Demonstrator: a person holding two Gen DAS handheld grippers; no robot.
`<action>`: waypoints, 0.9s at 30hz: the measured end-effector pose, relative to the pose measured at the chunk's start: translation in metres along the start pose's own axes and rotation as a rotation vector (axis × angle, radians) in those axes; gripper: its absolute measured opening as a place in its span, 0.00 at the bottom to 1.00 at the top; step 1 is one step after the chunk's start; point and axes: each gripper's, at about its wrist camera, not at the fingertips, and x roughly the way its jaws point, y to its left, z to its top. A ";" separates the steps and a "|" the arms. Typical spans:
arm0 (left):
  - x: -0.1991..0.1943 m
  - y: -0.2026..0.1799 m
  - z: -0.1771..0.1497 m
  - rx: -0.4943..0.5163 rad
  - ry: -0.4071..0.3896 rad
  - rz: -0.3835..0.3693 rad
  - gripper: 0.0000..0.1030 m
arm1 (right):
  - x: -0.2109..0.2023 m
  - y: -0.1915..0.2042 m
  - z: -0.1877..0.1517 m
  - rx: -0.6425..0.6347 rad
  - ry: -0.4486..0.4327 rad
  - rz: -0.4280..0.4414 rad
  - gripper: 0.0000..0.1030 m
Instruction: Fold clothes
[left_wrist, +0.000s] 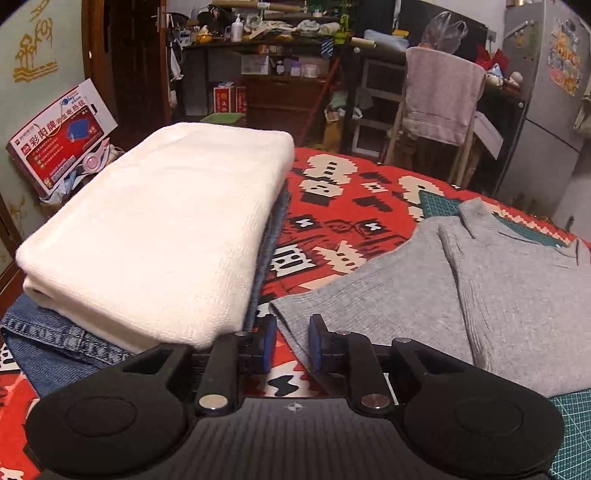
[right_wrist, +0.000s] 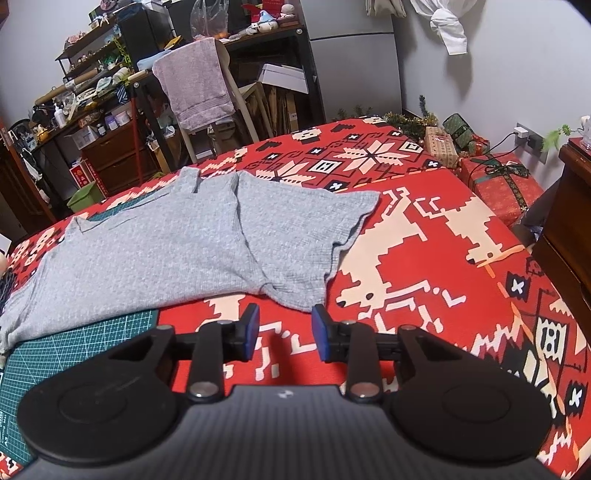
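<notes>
We see a grey T-shirt (right_wrist: 177, 251) lying flat on a bed covered w/ a red patterned blanket (right_wrist: 424, 258); part of the shirt rests on a green cutting mat (right_wrist: 74, 343) that sits at the bed's near-left part in the right wrist view. One sleeve (right_wrist: 314, 236) spreads out toward the middle of the bed; the collar points to the far edge.

Left gripper (left_wrist: 291, 341) hovers low at the shirt's near hem corner, jaws spread a little, blue pads (left_wrist: 316, 343) on either side of the cloth edge but not pinching it, as far as we can tell. Right gripper (right_wrist: 284, 332) sits just short of the sleeve's underarm corner, jaws spread wide, nothing between them, only blanket below.

At the bed's left edge in the left wrist view we have a stack: a folded white towel (left_wrist: 159, 236) on top of folded blue denim (left_wrist: 55, 339), just beside the shirt but apart from it.

Past the far edge stands a chair w/ a pinkish towel (right_wrist: 199, 81) draped over its back. Wrapped gift boxes (right_wrist: 502, 181) sit at the far-right corner of the bed.
</notes>
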 end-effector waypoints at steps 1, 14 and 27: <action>0.000 -0.001 -0.001 0.010 -0.007 0.002 0.10 | 0.001 0.000 0.000 0.000 0.001 0.001 0.33; 0.000 -0.025 -0.018 0.269 -0.073 0.203 0.02 | -0.001 -0.002 -0.003 0.002 -0.002 -0.008 0.35; -0.049 -0.016 -0.028 0.231 -0.100 0.118 0.12 | -0.040 0.006 -0.008 -0.032 -0.059 0.024 0.36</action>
